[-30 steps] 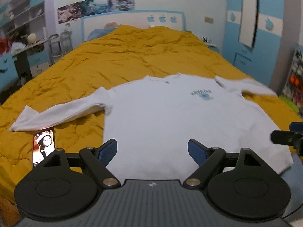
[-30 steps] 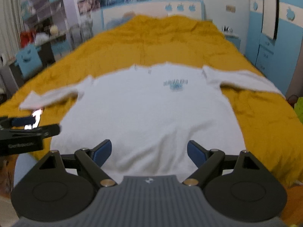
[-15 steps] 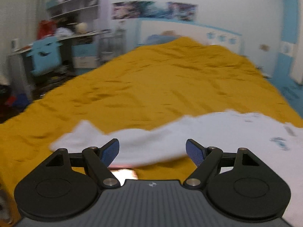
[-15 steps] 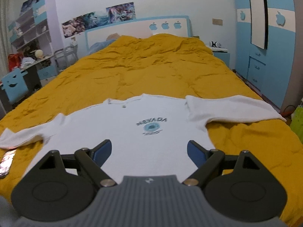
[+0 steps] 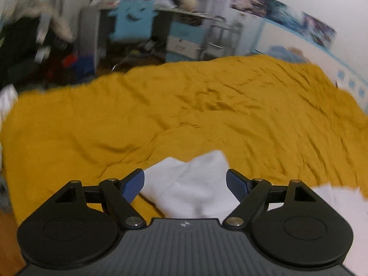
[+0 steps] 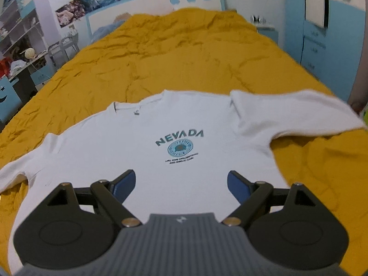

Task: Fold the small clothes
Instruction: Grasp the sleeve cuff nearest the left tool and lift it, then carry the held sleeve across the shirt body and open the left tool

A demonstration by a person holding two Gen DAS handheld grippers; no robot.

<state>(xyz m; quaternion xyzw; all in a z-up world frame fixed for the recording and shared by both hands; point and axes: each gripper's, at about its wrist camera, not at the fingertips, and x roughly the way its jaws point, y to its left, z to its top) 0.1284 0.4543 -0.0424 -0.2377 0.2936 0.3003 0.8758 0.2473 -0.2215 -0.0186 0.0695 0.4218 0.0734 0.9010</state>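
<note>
In the left wrist view, the left claw (image 5: 185, 181) is spread wide with the cuff end of the white shirt's sleeve (image 5: 191, 184) lying between its blue fingers, ungripped, on the yellow bedspread (image 5: 207, 105) — a cluttered blue desk (image 5: 133, 23) stands blurred beyond the bed. In the right wrist view, the right claw (image 6: 181, 182) also gapes, holding nothing, over the lower front of the white shirt (image 6: 161, 138) — spread flat on the bed, face up, "NEVADA" print (image 6: 179, 136) showing, both sleeves stretched outwards.

shirt (image 6: 174, 142): white, teal "NEVADA" lettering and round teal emblem
cuff (image 5: 191, 184): white
bedspread (image 6: 184, 53): mustard yellow
headboard (image 6: 161, 2): white, blue apples and trim
wardrobe (image 6: 333, 23): blue and white
pads (image 5: 132, 185): blue
</note>
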